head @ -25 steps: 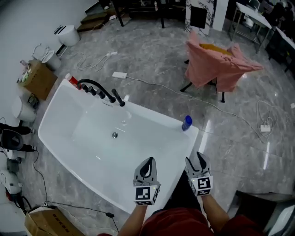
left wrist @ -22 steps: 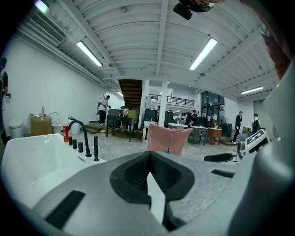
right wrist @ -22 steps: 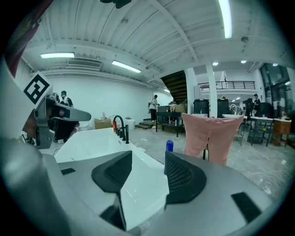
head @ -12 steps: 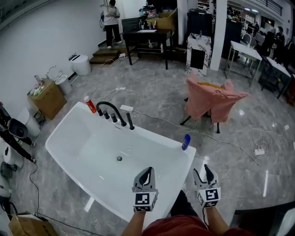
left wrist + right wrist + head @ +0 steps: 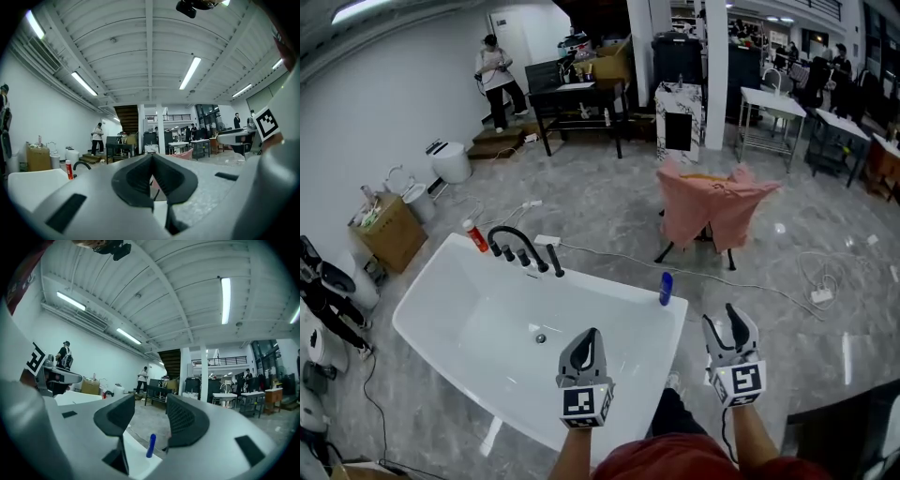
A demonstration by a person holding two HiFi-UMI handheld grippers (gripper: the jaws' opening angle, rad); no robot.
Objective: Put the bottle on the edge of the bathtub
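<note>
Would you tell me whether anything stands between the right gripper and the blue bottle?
Nothing visible does. The blue bottle stands upright on the bathtub rim, in line with the right gripper, whose jaws are closing with nothing between them.

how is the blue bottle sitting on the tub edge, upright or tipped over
Upright. The blue bottle stands on end on the bathtub rim; the right gripper view also shows it vertical.
</note>
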